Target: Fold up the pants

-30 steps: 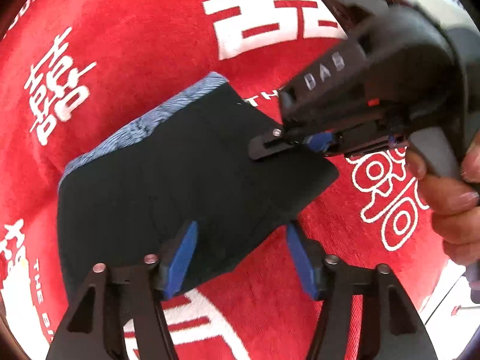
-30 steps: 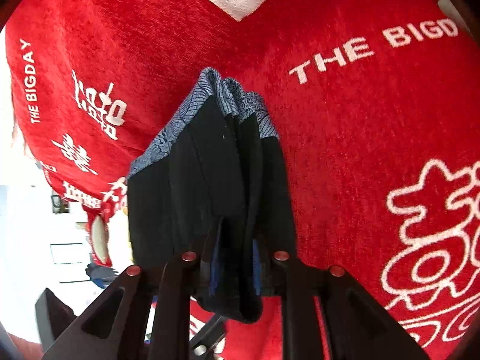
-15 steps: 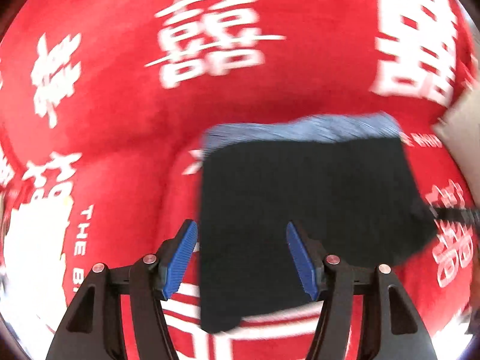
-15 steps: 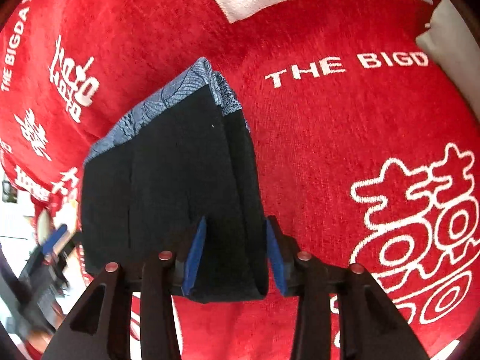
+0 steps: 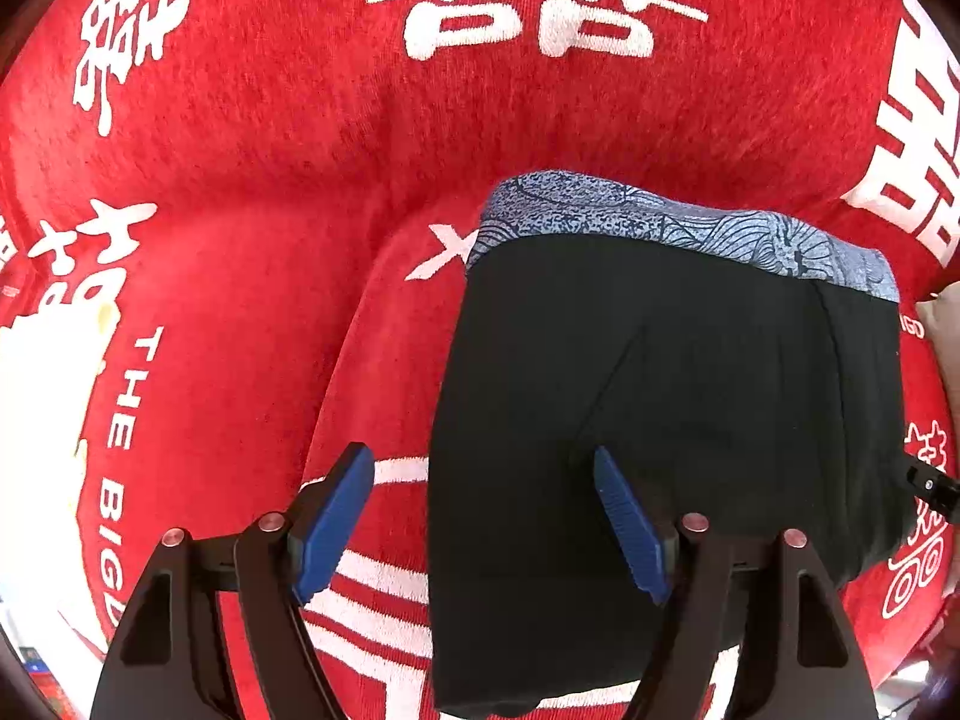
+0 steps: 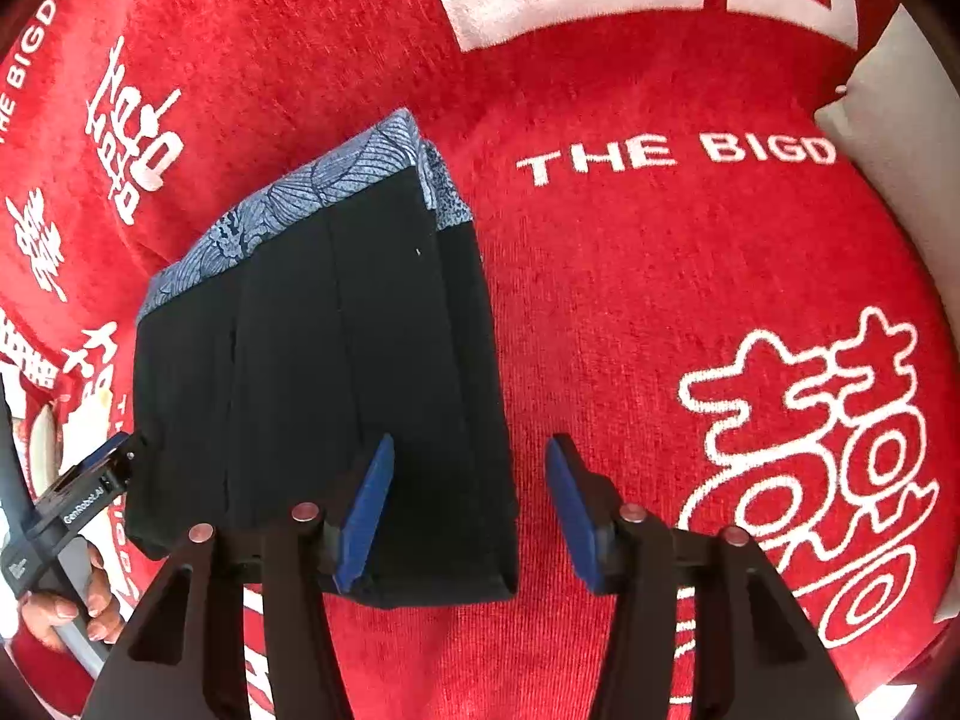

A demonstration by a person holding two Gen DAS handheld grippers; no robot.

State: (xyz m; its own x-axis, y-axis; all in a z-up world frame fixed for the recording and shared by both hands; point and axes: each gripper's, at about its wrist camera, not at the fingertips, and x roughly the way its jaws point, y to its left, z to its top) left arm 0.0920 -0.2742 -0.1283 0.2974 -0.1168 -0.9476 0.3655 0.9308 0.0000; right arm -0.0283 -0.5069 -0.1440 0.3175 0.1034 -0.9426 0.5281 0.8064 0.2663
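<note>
Both my tongs have just been opening: left gripper (image 5: 483, 525) straddles the left edge of the folded pants (image 5: 666, 396), right gripper (image 6: 468, 516) straddles their right edge, neither gripping; pants lie flat on the red cloth (image 6: 630, 300).

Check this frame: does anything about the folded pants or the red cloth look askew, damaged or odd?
Nothing stands out. The pants lie flat in a neat folded rectangle on the red cloth, patterned waistband even along one end, with no hand-held gripper gripping them.
</note>
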